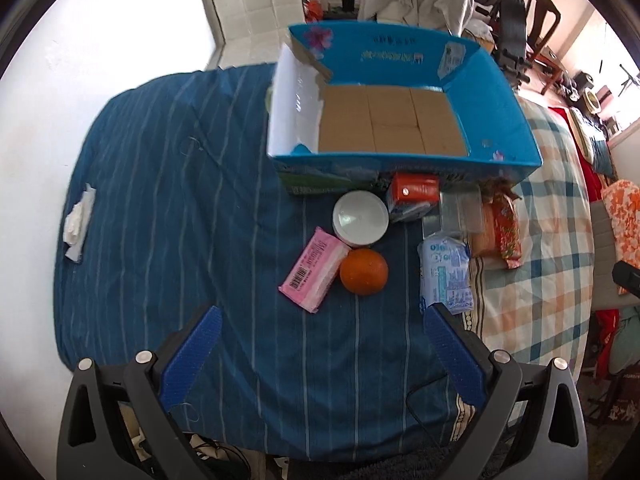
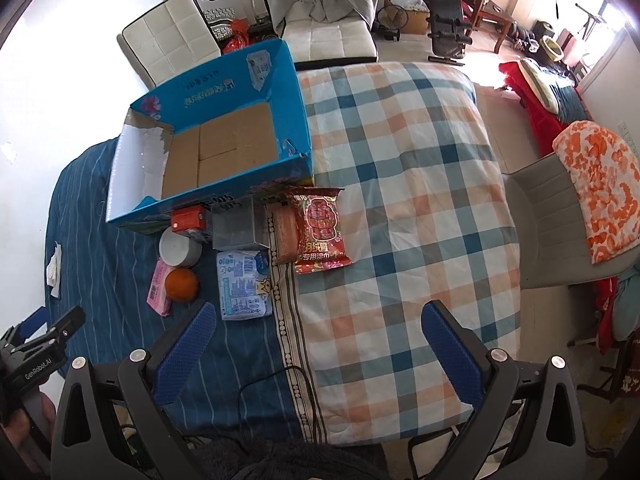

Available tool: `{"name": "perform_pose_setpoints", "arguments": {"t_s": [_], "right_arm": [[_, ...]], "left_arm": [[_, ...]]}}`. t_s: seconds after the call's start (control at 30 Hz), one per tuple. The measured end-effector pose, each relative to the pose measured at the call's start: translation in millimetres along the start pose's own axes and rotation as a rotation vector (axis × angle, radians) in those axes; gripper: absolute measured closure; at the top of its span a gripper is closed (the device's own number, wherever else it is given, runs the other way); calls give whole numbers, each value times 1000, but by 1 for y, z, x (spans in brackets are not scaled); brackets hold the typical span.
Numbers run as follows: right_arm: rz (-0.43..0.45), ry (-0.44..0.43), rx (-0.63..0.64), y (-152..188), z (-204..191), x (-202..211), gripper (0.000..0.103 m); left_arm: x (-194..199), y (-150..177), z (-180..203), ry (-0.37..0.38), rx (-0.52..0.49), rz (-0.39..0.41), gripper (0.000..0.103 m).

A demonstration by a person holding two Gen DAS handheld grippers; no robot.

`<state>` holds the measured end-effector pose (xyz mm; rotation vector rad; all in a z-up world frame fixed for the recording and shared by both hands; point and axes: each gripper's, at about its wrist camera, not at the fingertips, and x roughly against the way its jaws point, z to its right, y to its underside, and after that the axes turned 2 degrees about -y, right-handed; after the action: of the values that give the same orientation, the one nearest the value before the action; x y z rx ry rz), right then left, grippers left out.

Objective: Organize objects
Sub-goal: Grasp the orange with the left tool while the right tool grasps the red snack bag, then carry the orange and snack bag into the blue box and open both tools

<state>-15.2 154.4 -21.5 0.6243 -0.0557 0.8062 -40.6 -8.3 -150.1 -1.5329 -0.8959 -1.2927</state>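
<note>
An empty blue cardboard box (image 1: 496,92) (image 2: 288,92) stands at the back of the table. In front of it lie an orange (image 1: 364,271) (image 2: 182,285), a pink tissue pack (image 1: 314,269) (image 2: 159,289), a white round jar (image 1: 361,218) (image 2: 180,250), a red carton (image 1: 414,192) (image 2: 189,218), a clear plastic box (image 1: 456,208) (image 2: 236,226), a light blue wipes pack (image 1: 445,270) (image 2: 243,285) and a red snack bag (image 1: 506,228) (image 2: 322,230). My left gripper (image 1: 320,314) is open and empty, just short of the orange. My right gripper (image 2: 318,312) is open and empty over the checked cloth.
A crumpled white tissue (image 1: 79,222) (image 2: 54,270) lies at the left of the blue striped cloth (image 1: 160,200). A checked cloth (image 2: 400,184) covers the right half. A black cable (image 2: 296,380) runs near the front edge. Chairs (image 2: 328,32) stand behind and to the right.
</note>
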Motion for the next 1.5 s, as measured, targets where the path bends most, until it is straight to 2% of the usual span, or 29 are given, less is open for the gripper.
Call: {"name": "perform_pose_setpoints", "arguments": {"t_s": [0.03,0.17,0.23,0.43,0.5,0.53,0.57,0.6,0.67,0.73,0.77,0.87,0.97,1.07,1.2,1.27,1.4,1.5], "right_arm": [[-25,1,-15,-3,5,-17,0],[-108,10,-79,-13,21,-80,2],[-148,-1,-116,-19,27,-109,3],[-299,-51,-177,-32,33,-187,3],[-345,-59,-192,-33,36,-210,3],[-365,-72,-199,-33,38,-220,8],[-394,-97,-225,-32,40,-230,19],[-423,-122,-249,-30,42,-238,23],[-454,-176,-298,-27,45,-249,33],[-433,-197,-330,-26,46,-246,45],[-444,-188,-330,-25,44,-244,47],[-483,-149,-303,-14,38,-234,48],[-515,-63,-220,6,28,-212,49],[-522,-50,-188,25,21,-190,50],[-537,-96,-212,34,7,-167,50],[-530,-123,-215,29,-4,-155,50],[-523,-183,-230,-17,-40,-119,50],[-500,-209,-232,-45,-55,-104,50]], "left_arm": [[-18,-3,4,20,-15,-25,0],[-74,-16,26,88,-58,-68,19],[-96,-22,38,94,-79,-88,27],[-137,-24,56,97,-79,-128,28],[-140,-23,60,73,-99,-104,28],[-142,-22,60,69,-104,-97,30],[-145,-21,60,57,-106,-94,40],[-147,-19,60,37,-113,-96,48],[-148,-17,57,58,-112,-91,51],[-146,-13,56,64,-110,-100,51],[-144,-9,56,64,-110,-106,51],[-135,9,54,65,-106,-134,52],[-126,34,49,76,-79,-146,53],[-118,53,45,86,-51,-156,55],[-95,68,46,130,-28,-141,57],[-79,71,49,141,-36,-118,57],[-39,65,55,161,-45,-50,57],[-12,27,51,180,-63,16,58]]}}
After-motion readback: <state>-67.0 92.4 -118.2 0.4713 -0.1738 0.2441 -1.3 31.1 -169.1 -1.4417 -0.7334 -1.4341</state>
